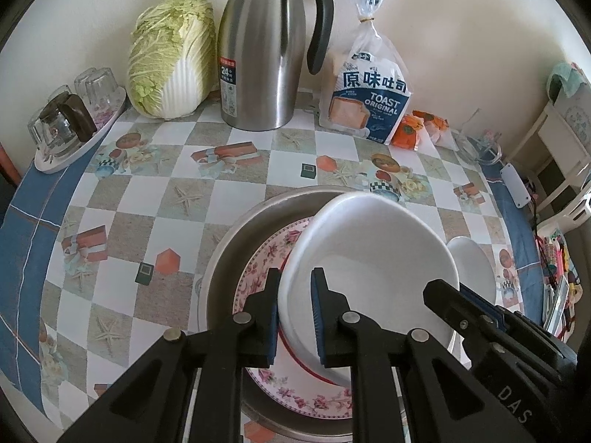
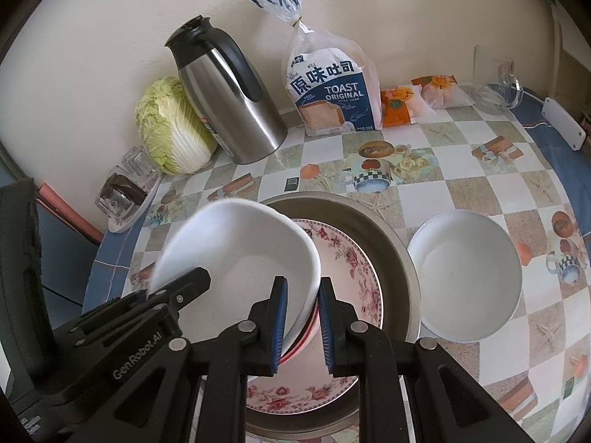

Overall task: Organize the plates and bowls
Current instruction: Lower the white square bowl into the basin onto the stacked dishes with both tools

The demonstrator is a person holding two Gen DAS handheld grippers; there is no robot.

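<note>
Checked oilcloth printed with starfish and teapots covers the table (image 1: 177, 170), which stands against a cream wall. Nearest the cameras, both grippers grip one white bowl (image 1: 373, 277) by opposite sides of its rim. The left gripper (image 1: 295, 317) is clamped on the rim's left edge, one blue pad inside the bowl and one outside. The right gripper (image 2: 303, 321) is clamped the same way on the right edge. The bowl is tilted, held above a floral plate (image 2: 351, 265) that lies inside a round metal tray (image 2: 391, 243). A red-edged dish seems to sit under the bowl, though little of it shows. Just beside the tray on its right, a second white bowl (image 2: 465, 277) rests upright on the oilcloth, touching nothing else.

Farther back, along the wall, a napa cabbage (image 1: 173, 55) leans next to a steel thermos jug (image 1: 262, 51) with a black handle. A bag of toast (image 2: 332, 88) stands right of the jug, with orange snack packets (image 2: 397, 107) and a glass mug (image 2: 496, 81) beyond it. At the far left an oval tray (image 1: 74, 136) holds upturned glasses.
</note>
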